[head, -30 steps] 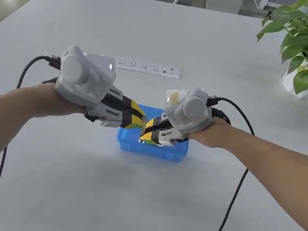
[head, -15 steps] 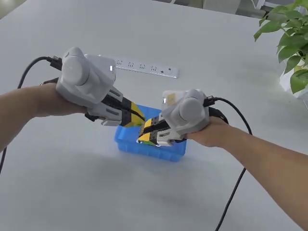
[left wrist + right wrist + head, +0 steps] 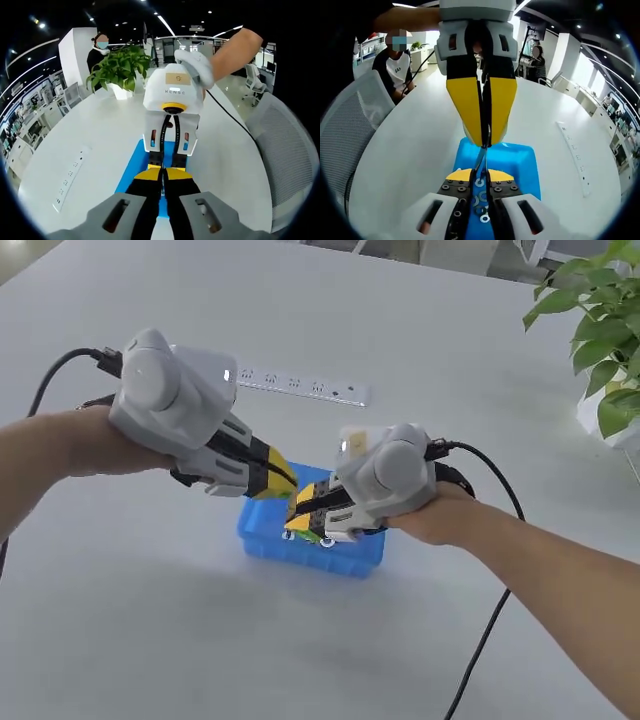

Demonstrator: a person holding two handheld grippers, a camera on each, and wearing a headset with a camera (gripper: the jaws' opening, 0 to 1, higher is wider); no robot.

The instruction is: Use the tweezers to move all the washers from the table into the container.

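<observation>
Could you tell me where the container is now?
In the head view, the container sits under the left gripper and right gripper, nearside of the power strip.

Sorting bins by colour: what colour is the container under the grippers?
The container is blue, clearest in the right gripper view.

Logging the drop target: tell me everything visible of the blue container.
The blue container is a shallow, open-topped rectangular tray, plastic-looking, sitting flat on the white table. Several silver washers lie on its floor. The left gripper and right gripper meet above it, fingers shut on the tweezers; contact with the tray cannot be told.
</observation>
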